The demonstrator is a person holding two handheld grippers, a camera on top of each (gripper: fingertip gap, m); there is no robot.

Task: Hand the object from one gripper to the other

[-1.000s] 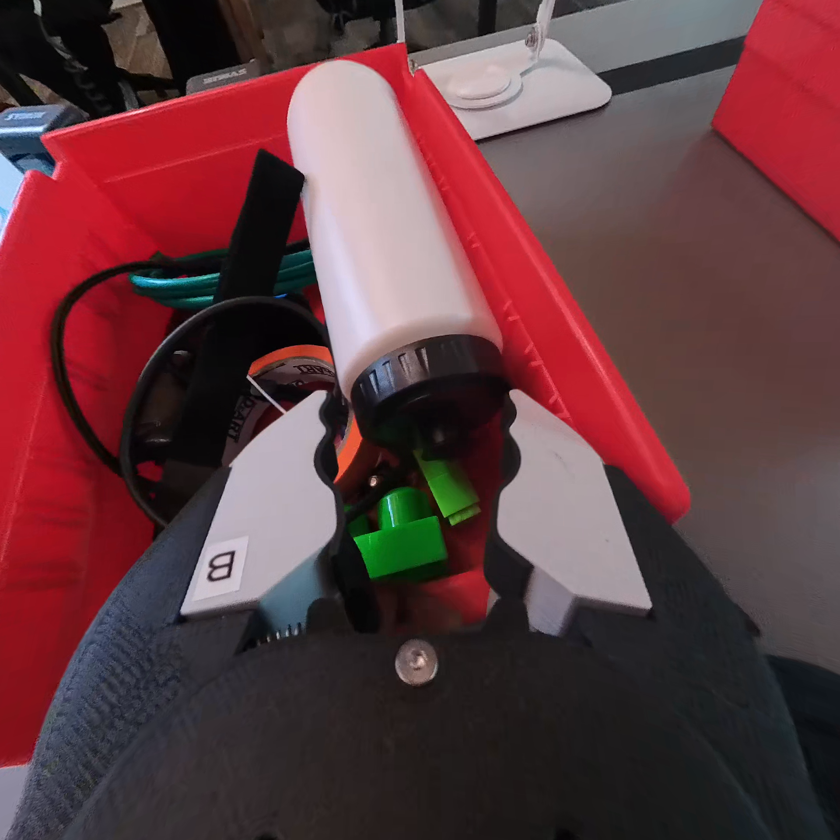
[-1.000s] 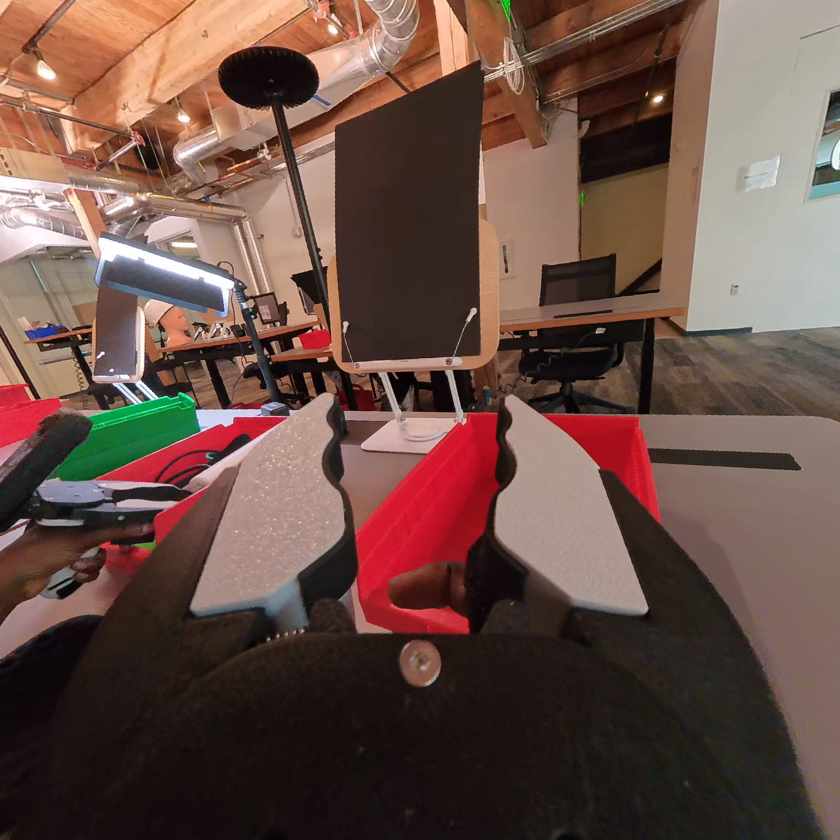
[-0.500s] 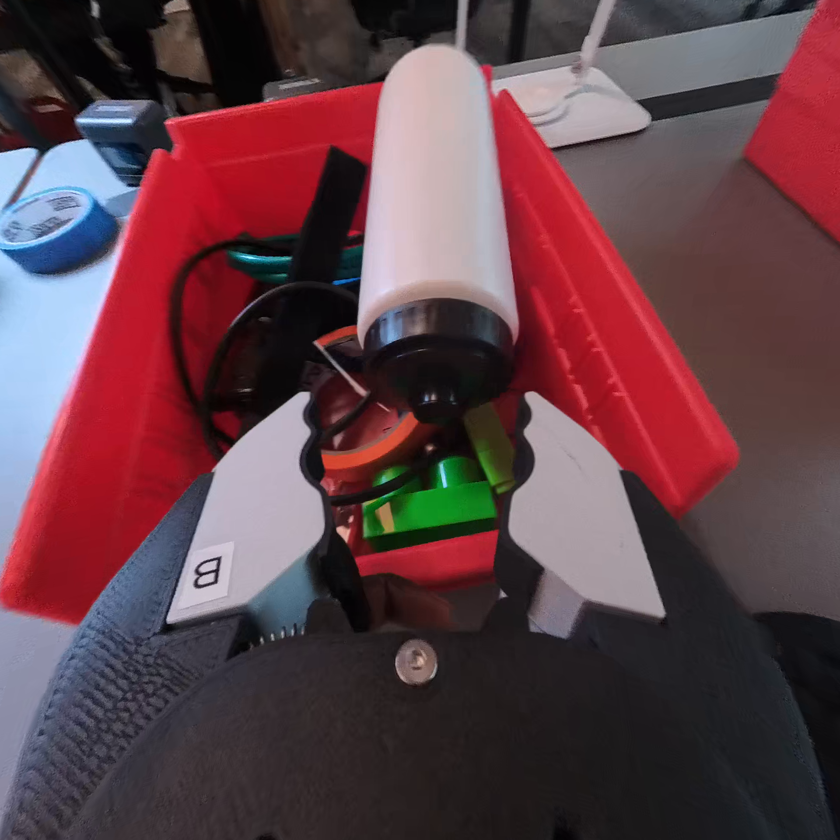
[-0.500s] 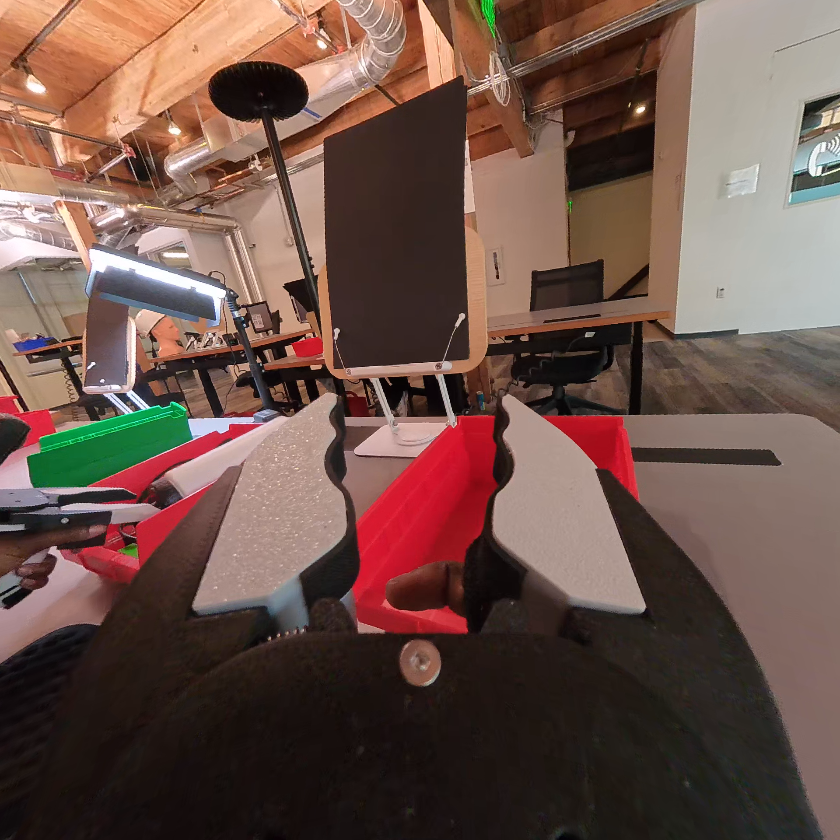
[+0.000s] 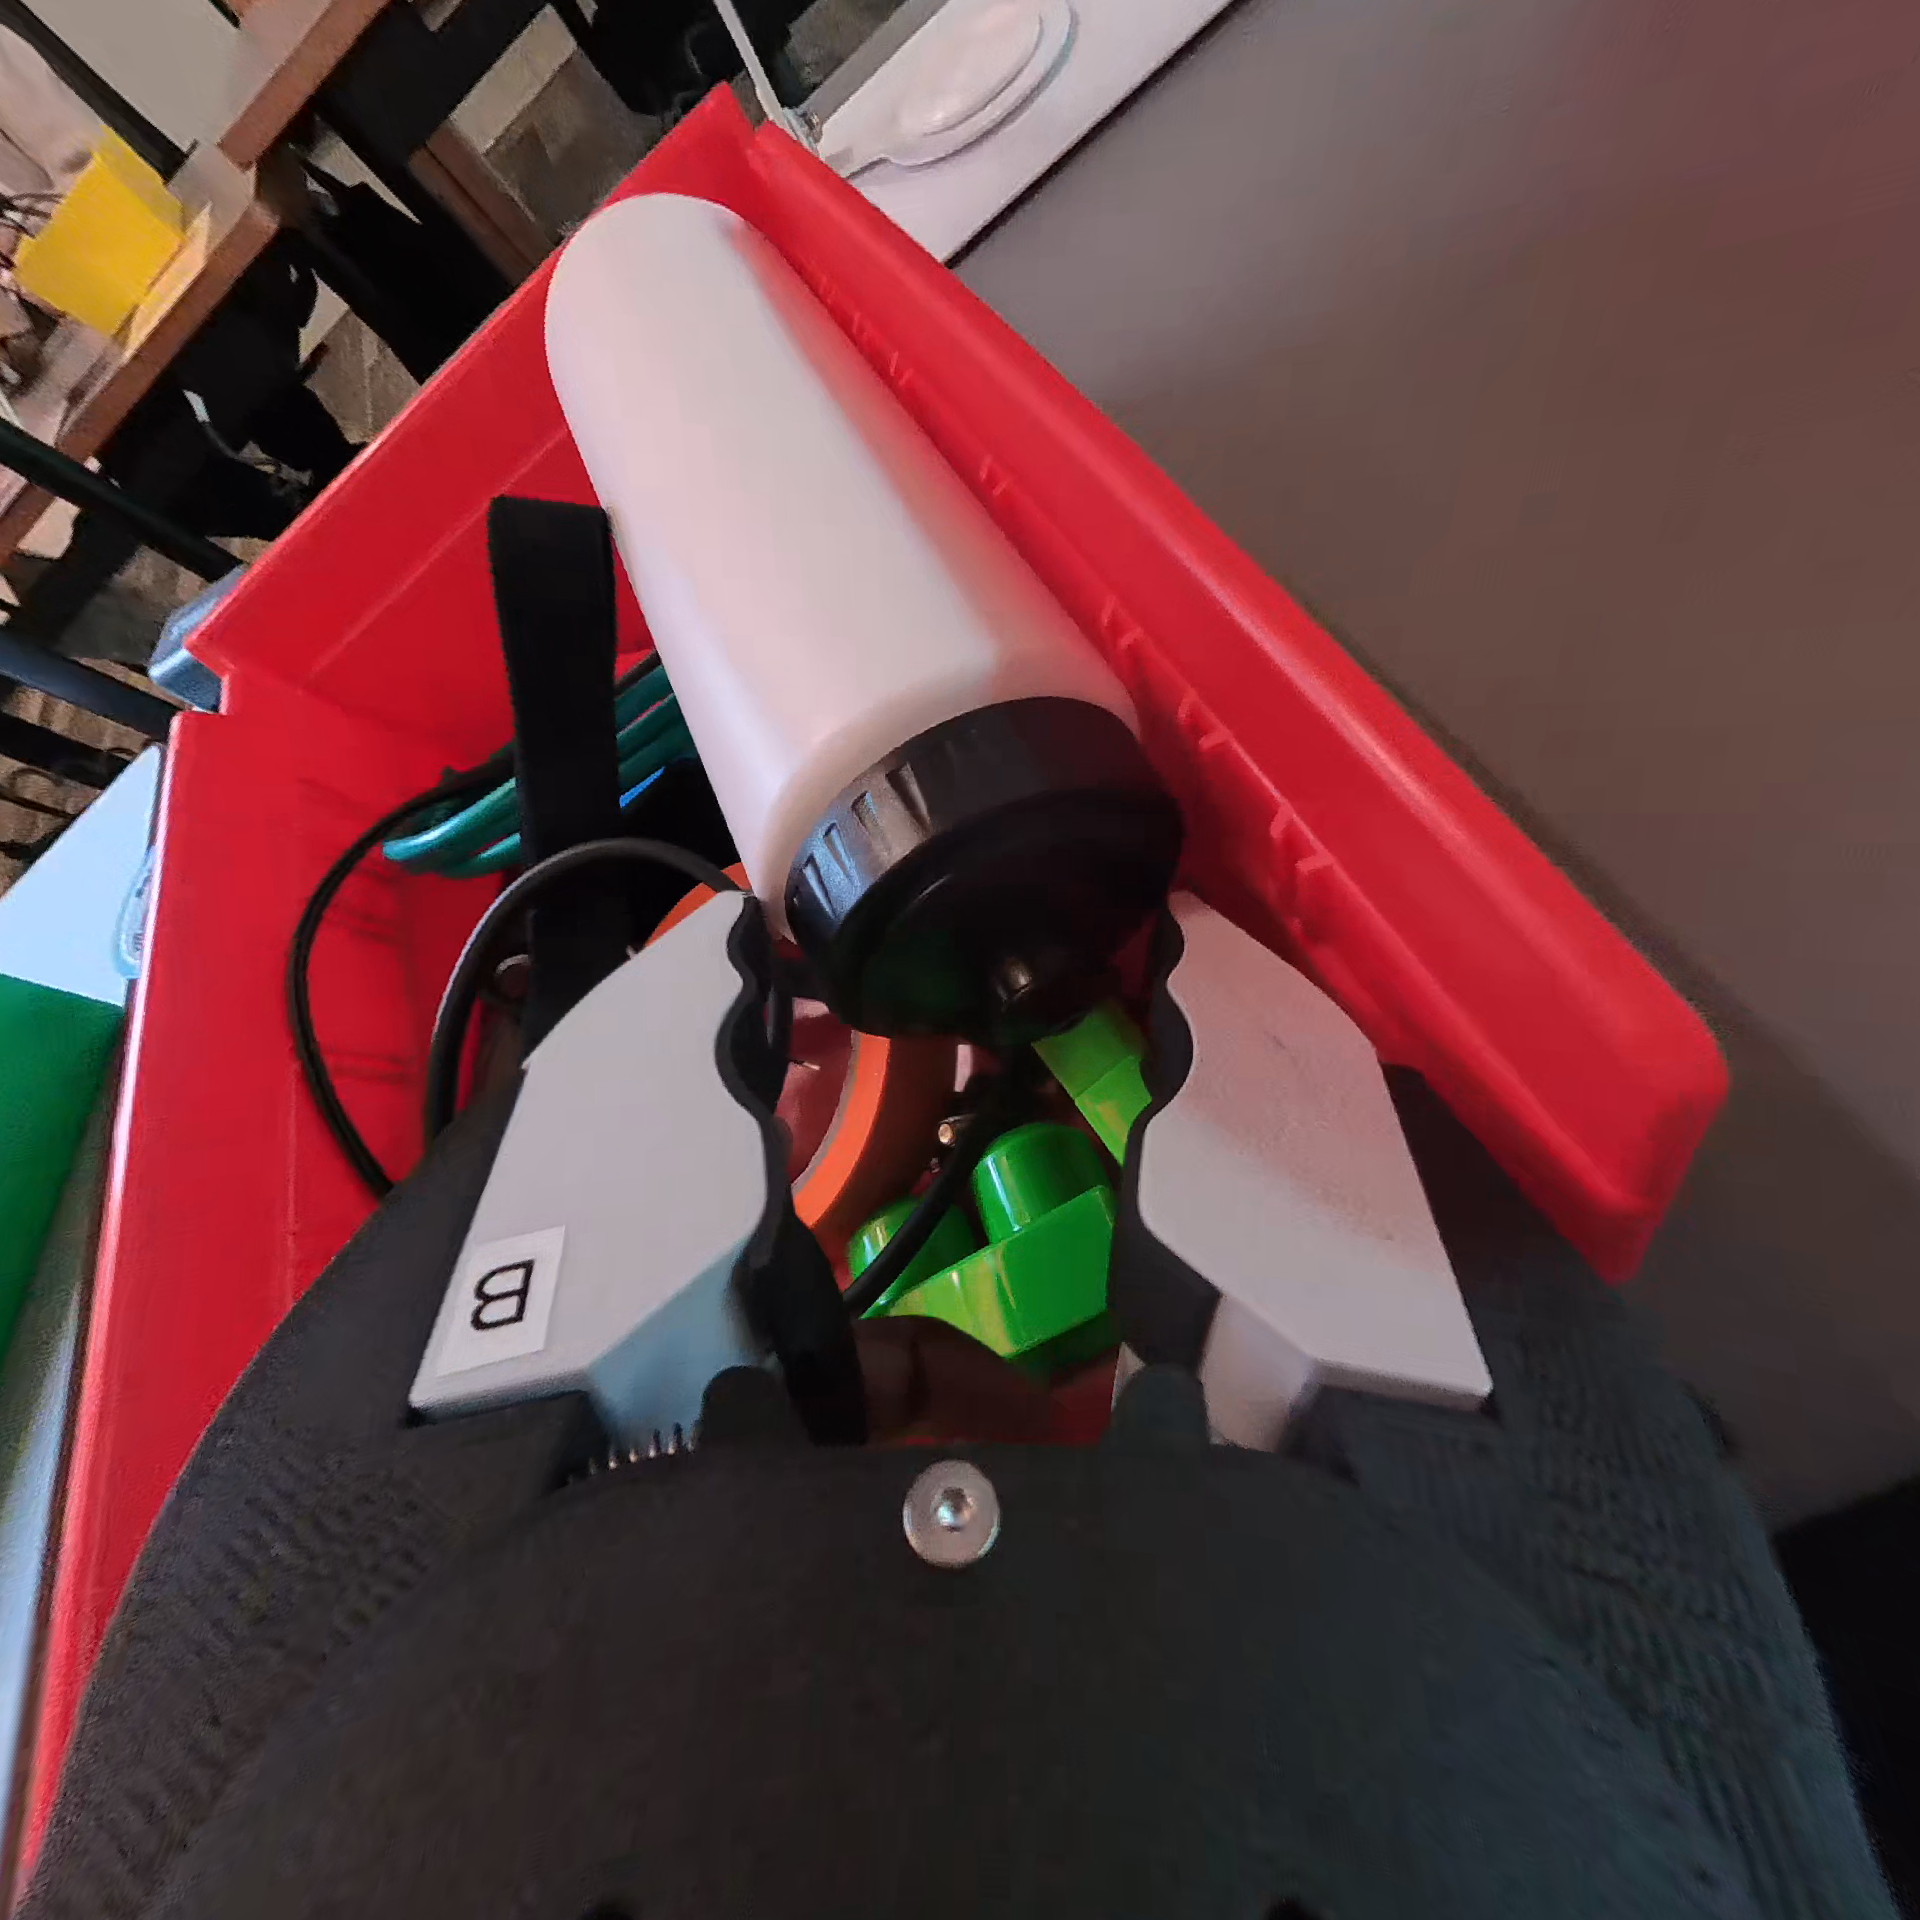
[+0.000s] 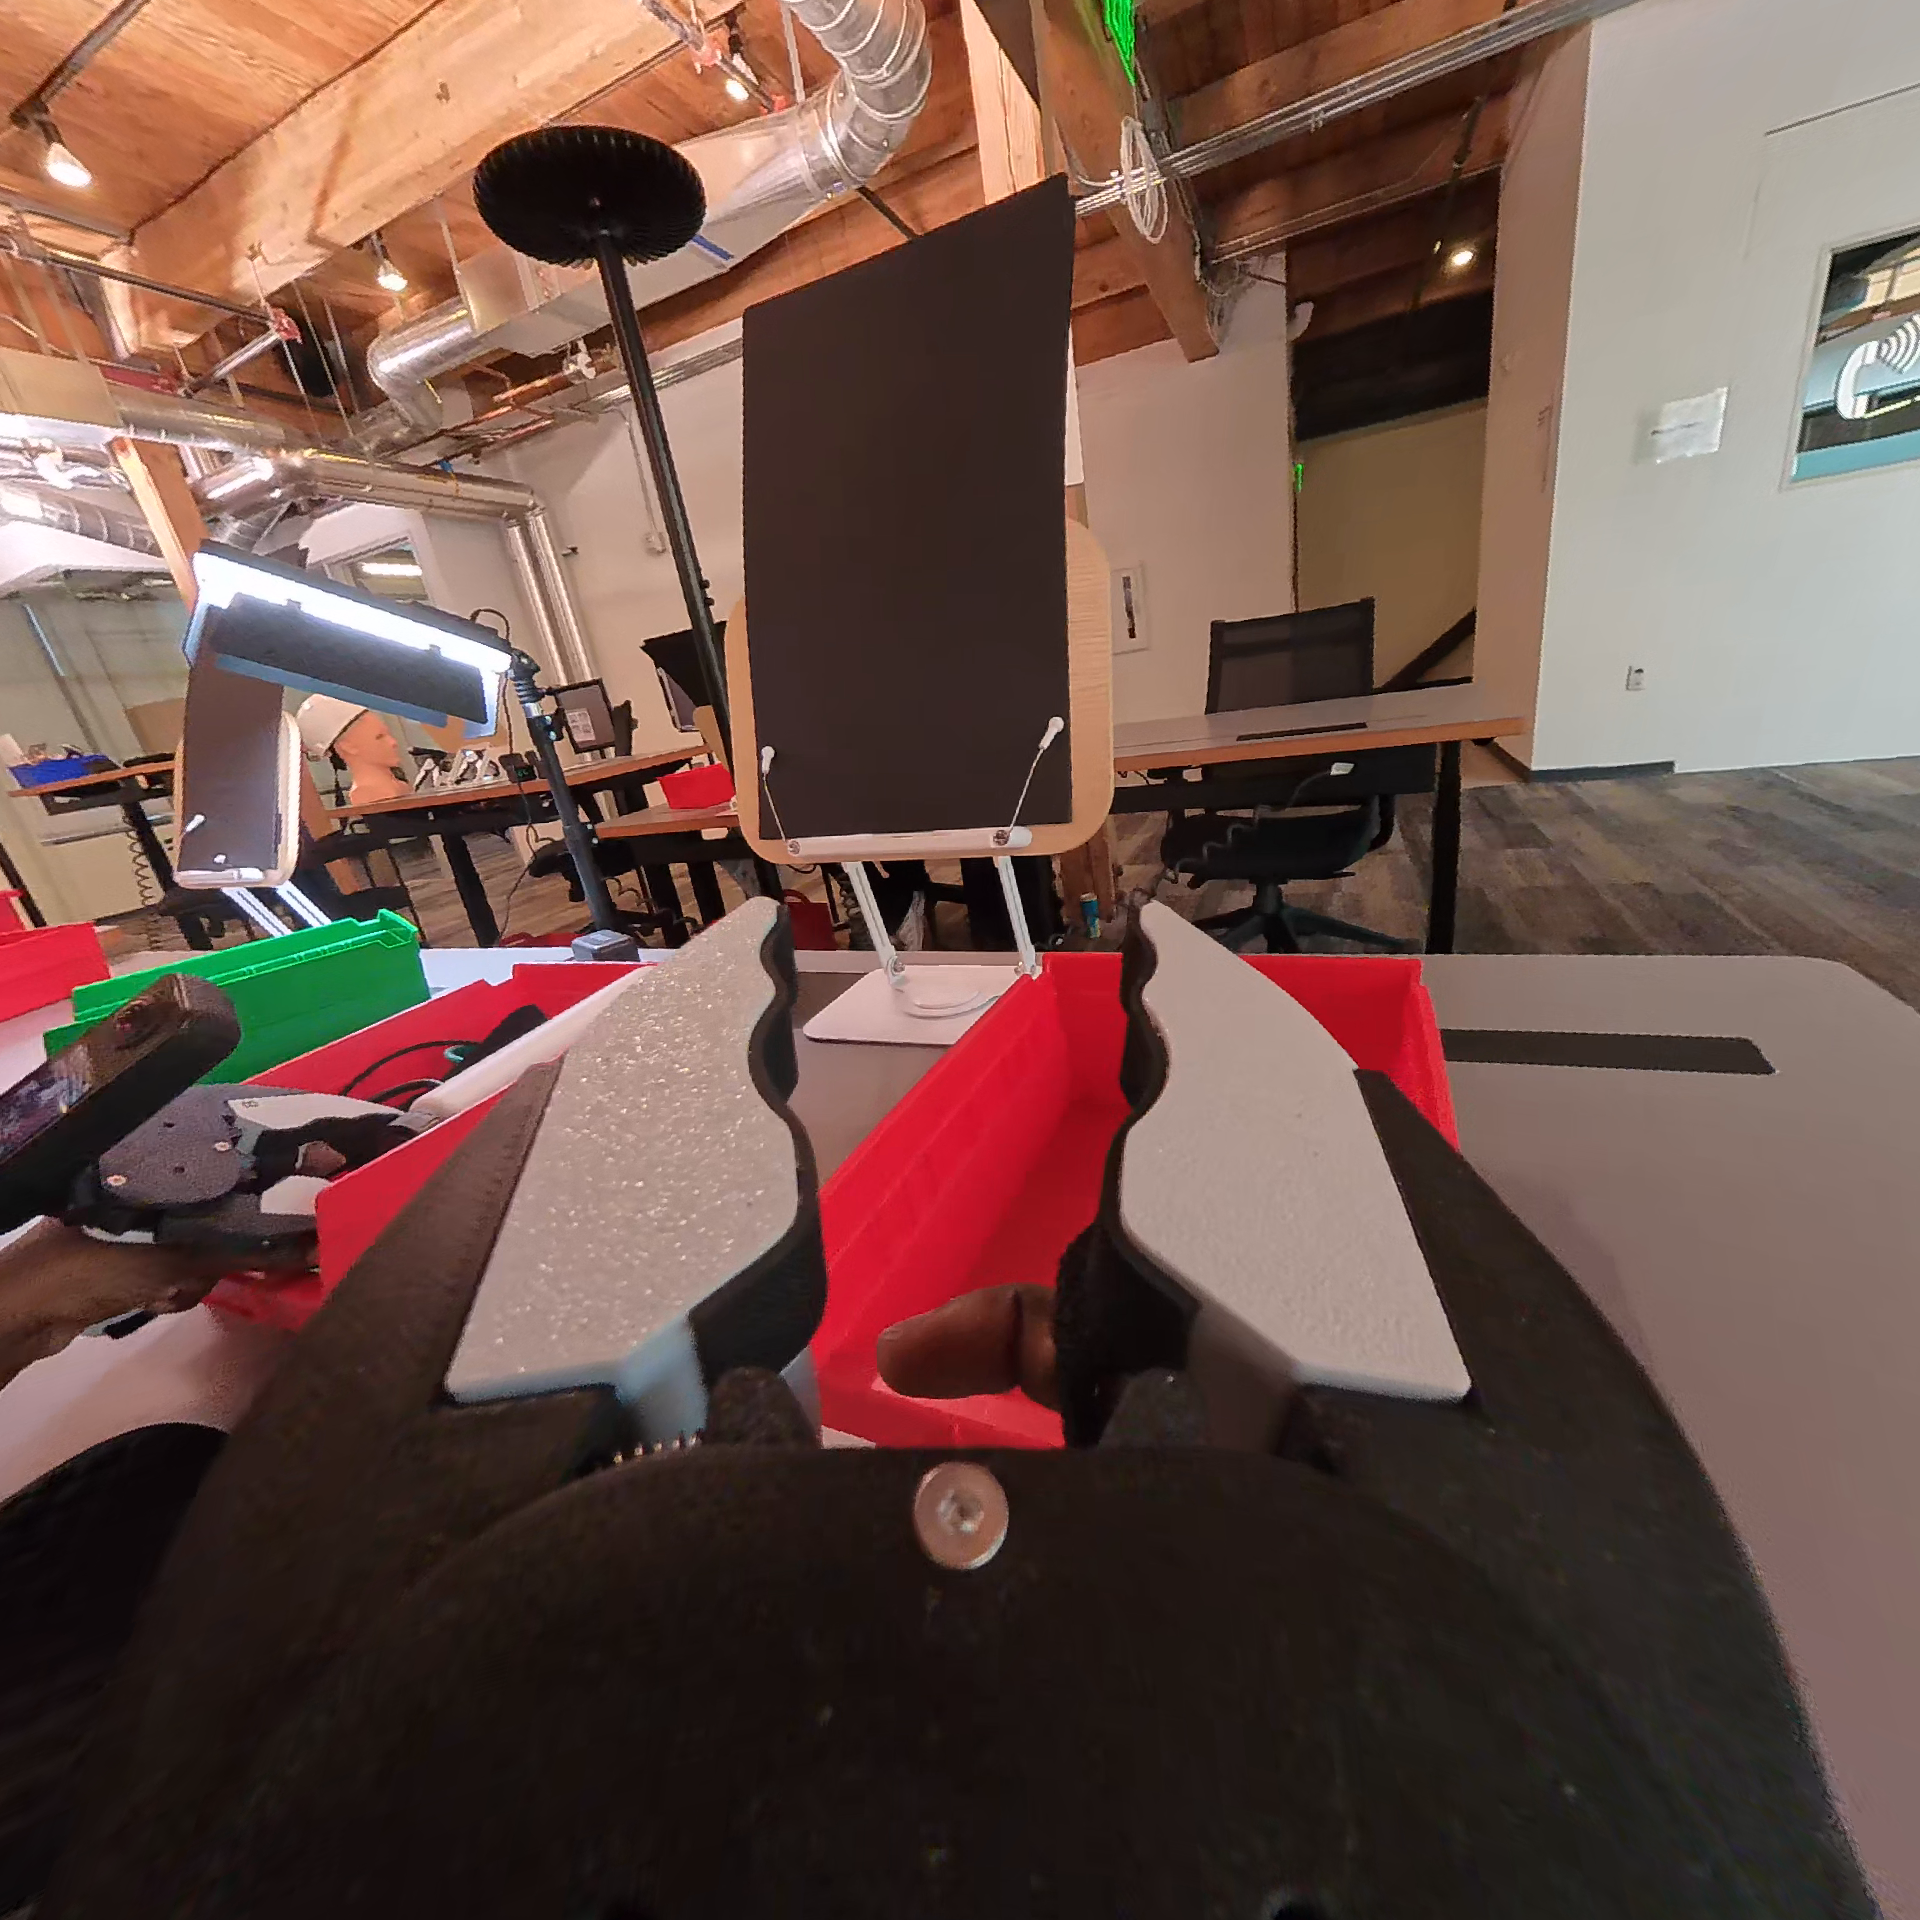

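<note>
A white bottle (image 5: 831, 520) with a black cap (image 5: 977, 883) lies in a red bin (image 5: 1299, 727), leaning along its right wall. My left gripper (image 5: 956, 920) is open, with the cap between its fingertips; I cannot tell if they touch it. My right gripper (image 6: 951, 935) is open and empty, held above the table in front of a second red bin (image 6: 966, 1143), which looks empty. The right wrist view also shows the left gripper (image 6: 208, 1153) at the far left, held in a hand, and part of the bottle (image 6: 509, 1060).
Under the bottle lie green bricks (image 5: 1018, 1247), an orange tape roll (image 5: 883, 1101), a black cable (image 5: 312, 1039), a black strap (image 5: 551, 675) and a teal cable (image 5: 468, 831). A green bin (image 6: 270, 987) stands far left. A black board on a white stand (image 6: 904, 520) stands behind the bins. About 45 cm separates my left fingertips from my right.
The left wrist view has rolled and closed in on the bottle's cap. The bottle still rests on the bin wall. The right gripper has barely moved and stays open.
</note>
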